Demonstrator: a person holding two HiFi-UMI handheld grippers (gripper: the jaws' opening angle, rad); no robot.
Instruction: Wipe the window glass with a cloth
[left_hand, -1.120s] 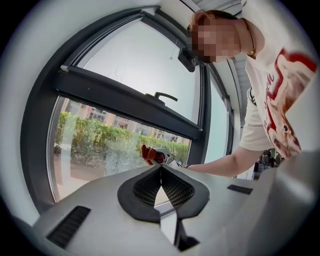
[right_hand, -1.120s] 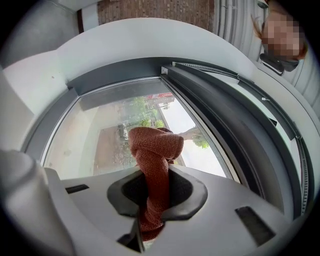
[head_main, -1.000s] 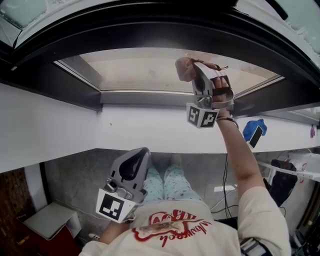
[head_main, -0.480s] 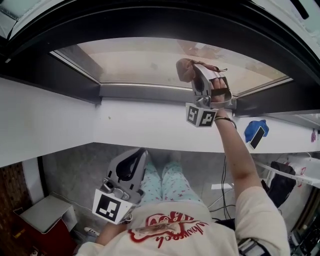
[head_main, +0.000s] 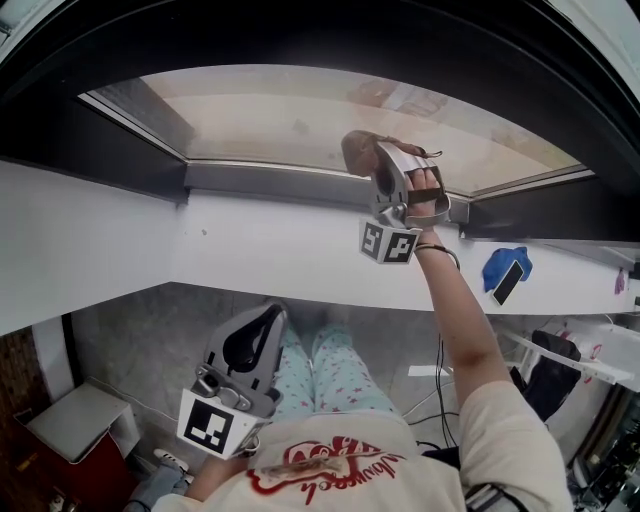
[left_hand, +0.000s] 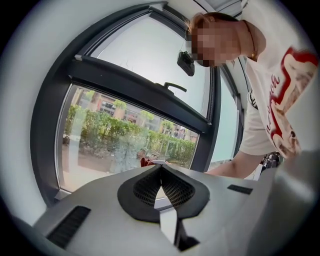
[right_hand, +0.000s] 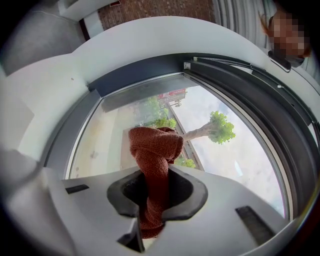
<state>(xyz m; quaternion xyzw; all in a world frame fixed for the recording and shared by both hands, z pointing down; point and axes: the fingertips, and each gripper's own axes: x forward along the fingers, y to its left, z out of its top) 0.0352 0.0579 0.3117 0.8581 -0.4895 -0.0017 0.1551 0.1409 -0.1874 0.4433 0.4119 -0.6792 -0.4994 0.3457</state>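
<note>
Cloth (right_hand: 152, 160), rust-red & bunched, is clamped in our right tool (head_main: 385, 165), held up at the window glass (head_main: 260, 115) near its bottom frame (head_main: 270, 180). Our left tool (head_main: 255, 345) hangs low, jaws together w/ nothing btwn them, well apart from the glass.

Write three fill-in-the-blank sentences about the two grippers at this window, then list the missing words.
The right gripper has its jaws shut on a reddish-brown ____.
The left gripper has its jaws ____, with nothing between them.
In the head view the left gripper hangs ____ the white ledge under the window.
Missing words: cloth; shut; below.
</note>
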